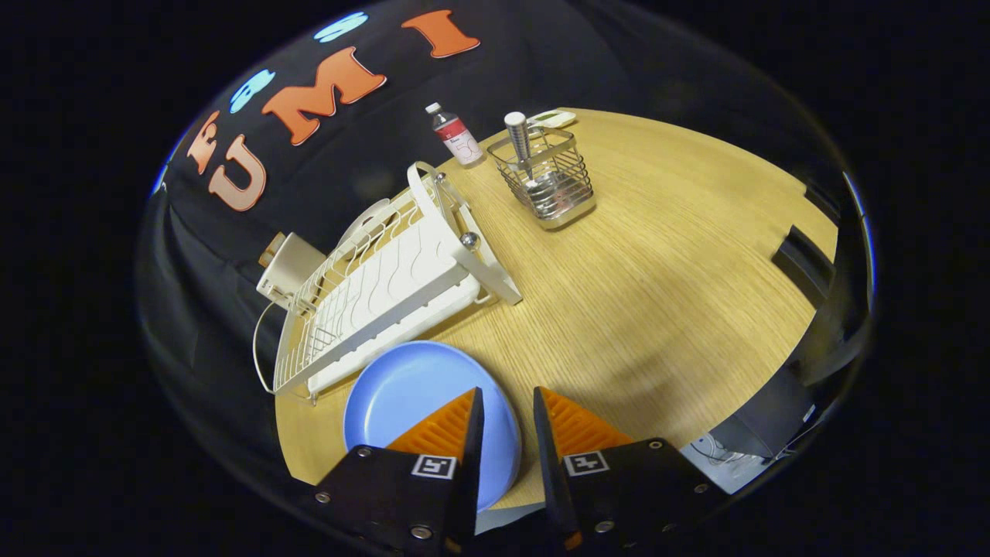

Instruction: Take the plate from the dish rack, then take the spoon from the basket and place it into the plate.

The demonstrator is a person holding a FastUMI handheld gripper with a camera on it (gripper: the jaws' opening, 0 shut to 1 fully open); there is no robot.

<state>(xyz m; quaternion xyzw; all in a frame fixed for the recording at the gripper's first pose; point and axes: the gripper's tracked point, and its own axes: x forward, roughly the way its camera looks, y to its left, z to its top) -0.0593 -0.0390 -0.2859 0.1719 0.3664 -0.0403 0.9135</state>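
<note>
Plate (418,402) lay flat on the table (657,294) beside the dish rack (387,286), under the left finger. Gripper (506,418) parted, holding nothing. Spoon (520,143) upright in basket (545,182), well beyond. Risk: thin handle slipping, or basket tipping when lifted.

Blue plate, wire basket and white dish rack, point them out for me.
Round blue plate (402,394): gripper view, bare centre, beside the claw's left finger.
Square wire basket (558,166): gripper view, front mesh wall.
White wire dish rack (387,282): gripper view, ribbed tray.
</note>
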